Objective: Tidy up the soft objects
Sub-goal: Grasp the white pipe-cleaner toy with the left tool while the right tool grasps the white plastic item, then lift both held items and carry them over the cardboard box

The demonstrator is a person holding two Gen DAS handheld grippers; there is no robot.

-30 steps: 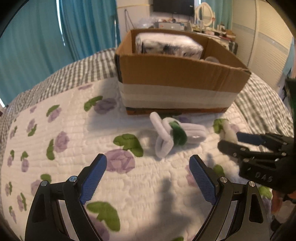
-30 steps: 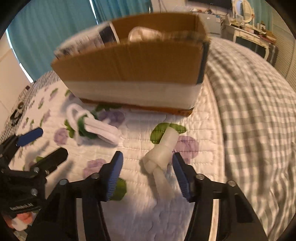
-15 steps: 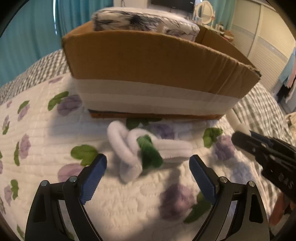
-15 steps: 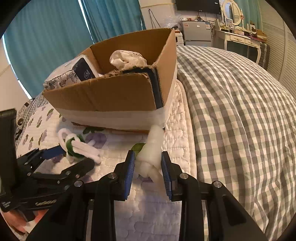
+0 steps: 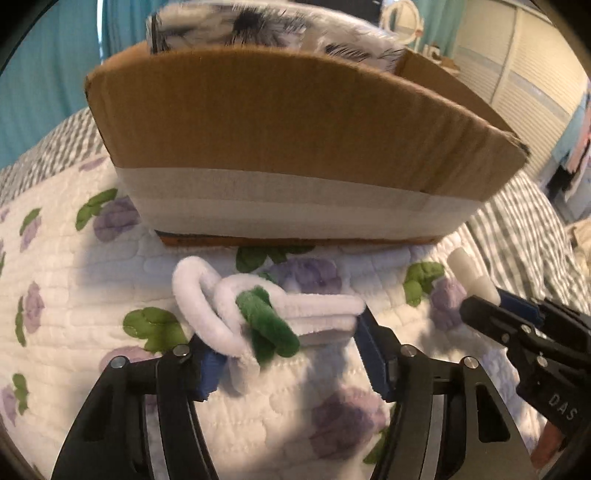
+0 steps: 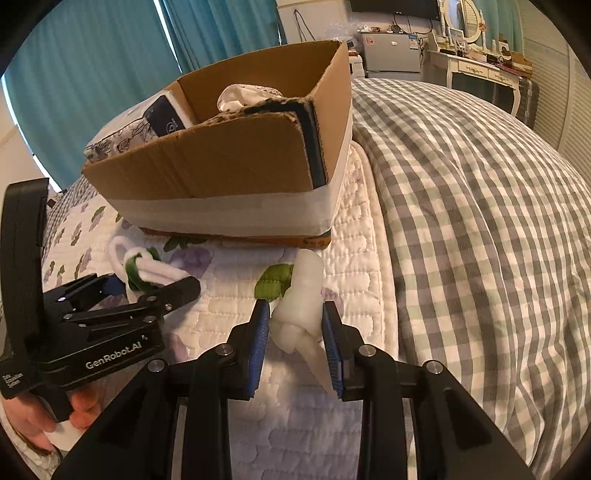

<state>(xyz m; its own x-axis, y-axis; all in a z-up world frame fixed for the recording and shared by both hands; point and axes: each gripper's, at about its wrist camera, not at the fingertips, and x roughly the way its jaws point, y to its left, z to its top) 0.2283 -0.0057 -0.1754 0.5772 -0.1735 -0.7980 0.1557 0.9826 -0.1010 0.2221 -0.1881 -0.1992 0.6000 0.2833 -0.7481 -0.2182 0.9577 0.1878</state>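
A fuzzy white loop toy with a green band (image 5: 258, 314) lies on the flowered quilt in front of the cardboard box (image 5: 295, 129). My left gripper (image 5: 286, 343) is closing around it, and both blue pads touch its ends. In the right wrist view the same toy (image 6: 147, 269) sits between the left gripper's (image 6: 151, 284) fingers. My right gripper (image 6: 295, 328) is shut on a white knotted toy (image 6: 303, 295) near the box's right corner. In the left wrist view that toy's tip (image 5: 472, 273) sticks out of the right gripper (image 5: 517, 321).
The box (image 6: 229, 166) holds a black-and-white patterned cushion (image 5: 258, 26) and a white cloth (image 6: 240, 96). A grey checked cover (image 6: 480, 221) spreads to the right of the white quilt (image 6: 229, 306). A person's hand (image 6: 37, 424) holds the left gripper. Teal curtains and furniture stand behind.
The left gripper moved in over the loop toy and its jaws narrowed onto it. The right gripper's jaws, open around the knotted toy a second ago, closed on it.
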